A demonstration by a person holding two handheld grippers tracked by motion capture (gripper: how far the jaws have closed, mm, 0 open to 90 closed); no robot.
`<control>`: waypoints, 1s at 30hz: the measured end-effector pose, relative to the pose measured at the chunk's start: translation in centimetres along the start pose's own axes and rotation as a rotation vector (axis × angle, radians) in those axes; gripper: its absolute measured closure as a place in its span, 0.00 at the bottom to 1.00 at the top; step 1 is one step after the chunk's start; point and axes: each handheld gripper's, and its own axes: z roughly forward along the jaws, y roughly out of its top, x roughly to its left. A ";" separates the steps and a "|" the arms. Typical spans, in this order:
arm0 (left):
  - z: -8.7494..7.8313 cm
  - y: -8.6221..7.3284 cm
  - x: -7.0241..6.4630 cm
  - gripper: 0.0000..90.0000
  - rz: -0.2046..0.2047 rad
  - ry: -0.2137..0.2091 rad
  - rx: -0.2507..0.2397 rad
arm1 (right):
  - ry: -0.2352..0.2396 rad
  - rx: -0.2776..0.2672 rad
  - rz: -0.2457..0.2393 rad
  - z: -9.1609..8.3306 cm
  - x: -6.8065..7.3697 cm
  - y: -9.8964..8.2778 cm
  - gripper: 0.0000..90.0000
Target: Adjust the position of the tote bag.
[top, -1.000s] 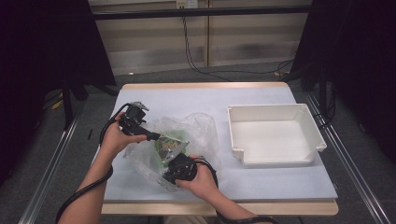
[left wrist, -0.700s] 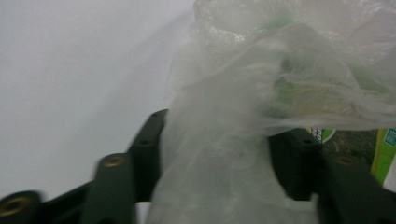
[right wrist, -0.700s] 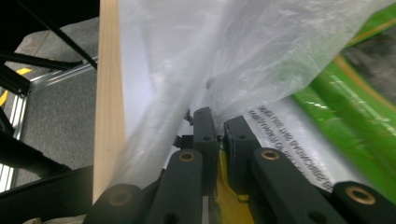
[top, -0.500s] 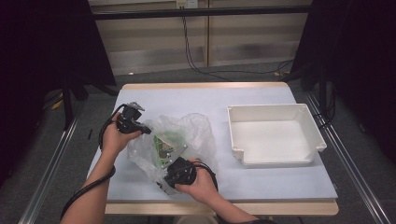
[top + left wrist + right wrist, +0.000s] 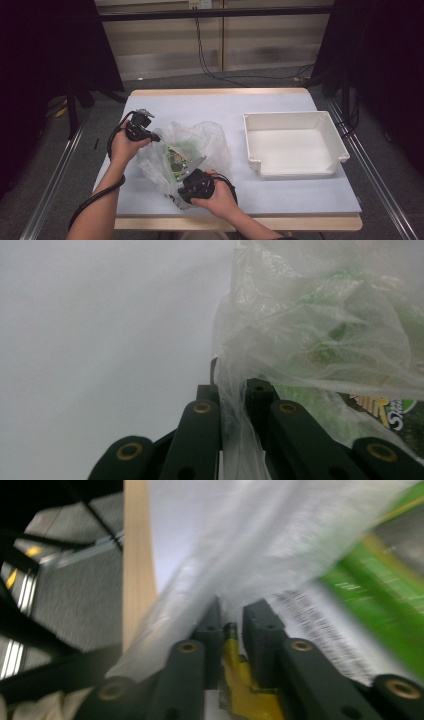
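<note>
High view: I work at the table (image 5: 280, 102), with a clear plastic bag (image 5: 200, 142) lying well to the left of the white tray (image 5: 295, 145). Green snack packets (image 5: 176, 159) show through the film, inside the bag.

My left gripper (image 5: 151, 135) sits at the bag's far left edge, away from the tray. Left gripper view: my left gripper (image 5: 231, 390) has just been closing, and its jaws now stand nearly together with a fold of the bag (image 5: 320, 315) pinched between the pads. A green packet (image 5: 380, 412) lies behind the film, to the right of the jaws.

My right gripper (image 5: 186, 176) is at the bag's near edge, also well left of the tray. Right gripper view, blurred: my right gripper (image 5: 231, 617) has just been opening a little; a narrow gap stands between the jaws, with bag film (image 5: 260, 545) drawn down into it. Whether the pads press on the film I cannot tell. Something yellow (image 5: 237, 680) sits low in the gap; a green packet (image 5: 380, 595) lies to the right.
</note>
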 end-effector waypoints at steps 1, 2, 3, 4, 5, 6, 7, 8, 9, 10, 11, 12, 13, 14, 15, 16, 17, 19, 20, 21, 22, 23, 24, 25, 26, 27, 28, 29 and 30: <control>-0.2 0.1 0.1 0.96 0.021 -0.001 0.019 | -0.013 -0.008 0.016 -0.2 -0.1 0.2 0.82; -0.3 0.1 0.1 0.96 0.018 -0.007 0.021 | -0.027 -0.018 0.016 -0.3 -0.3 0.3 0.80; -0.4 0.1 0.1 0.96 0.021 -0.011 0.019 | -0.037 -0.023 0.022 -0.4 -0.4 0.4 0.78; -0.5 0.2 0.1 0.95 0.019 -0.018 0.012 | -0.047 -0.022 0.033 -0.5 -0.5 0.6 0.75; -0.4 0.1 -0.3 0.94 -0.029 -0.023 -0.022 | -0.056 -0.022 0.040 -0.5 -0.6 0.8 0.72; -0.7 0.2 -0.2 0.91 0.001 -0.026 0.008 | -0.057 -0.022 0.036 -0.5 -0.7 0.9 0.72; -0.9 0.2 -0.1 0.87 0.022 -0.023 0.016 | -0.057 -0.026 0.036 -0.5 -0.9 1.0 0.71; -0.9 0.3 -0.2 0.81 0.012 -0.026 0.012 | -0.056 -0.023 0.035 -0.4 -1.0 1.0 0.71; -0.8 0.3 -0.6 0.74 -0.052 -0.030 -0.028 | -0.061 -0.020 0.035 -0.3 -1.1 1.0 0.72; -1.0 0.4 -0.5 0.68 -0.033 -0.028 -0.017 | -0.058 -0.015 0.043 -0.2 -1.1 0.9 0.73; -1.0 0.4 -0.7 0.62 -0.074 -0.027 -0.048 | -0.054 -0.012 0.040 0.0 -1.2 0.9 0.74; -1.1 0.5 -0.7 0.56 -0.063 -0.037 -0.045 | -0.049 -0.004 0.042 0.2 -1.1 0.8 0.76; -1.0 0.7 -0.9 0.50 -0.064 -0.029 -0.043 | -0.048 0.004 0.040 0.3 -1.1 0.7 0.77; -0.8 0.8 -1.0 0.43 -0.064 -0.021 -0.029 | -0.045 0.003 0.034 0.5 -1.0 0.7 0.79; -0.6 1.0 -1.0 0.35 -0.055 -0.018 -0.002 | -0.045 0.007 0.033 0.7 -0.9 0.7 0.80; -0.3 1.0 -1.2 0.31 -0.069 -0.015 -0.008 | -0.040 0.009 0.033 0.9 -0.9 0.7 0.82; -0.2 1.1 -1.1 0.31 -0.062 -0.003 0.007 | -0.035 0.010 0.025 1.1 -0.8 0.7 0.83; 0.4 1.0 -1.1 0.33 -0.075 -0.008 0.012 | -0.029 0.018 0.024 1.5 -0.7 0.8 0.84; 0.6 0.9 -1.0 0.40 -0.070 -0.004 0.015 | -0.027 0.022 0.025 1.7 -0.6 0.8 0.86; 0.9 0.8 -1.0 0.43 -0.072 0.009 0.024 | -0.021 0.018 0.014 2.0 -0.6 0.8 0.87; 1.1 0.7 -0.9 0.49 -0.067 0.021 0.044 | -0.020 0.019 0.022 2.1 -0.5 0.8 0.88; 1.3 0.6 -0.8 0.56 -0.069 0.032 0.041 | -0.013 0.014 0.012 2.2 -0.5 0.9 0.88; 1.4 0.5 -0.7 0.61 -0.078 0.025 0.032 | -0.013 0.014 0.016 2.3 -0.4 0.9 0.89; 1.6 0.4 -0.6 0.65 -0.086 0.032 0.032 | -0.010 0.013 0.019 2.4 -0.3 1.0 0.89; 1.7 0.4 -0.5 0.70 -0.078 0.053 0.044 | -0.006 0.010 0.007 2.4 -0.4 1.0 0.90; 1.8 0.4 -0.3 0.77 -0.067 0.044 0.052 | -0.001 0.010 0.003 2.5 -0.4 1.1 0.91; 2.0 0.4 -0.2 0.82 -0.069 0.042 0.047 | 0.000 0.009 0.010 2.5 -0.4 1.1 0.92; 2.2 0.4 -0.1 0.84 -0.085 0.047 0.040 | 0.007 0.010 0.009 2.6 -0.4 1.1 0.94; 2.3 0.3 0.1 0.88 -0.084 0.045 0.048 | 0.013 0.008 0.001 2.6 -0.4 1.0 0.94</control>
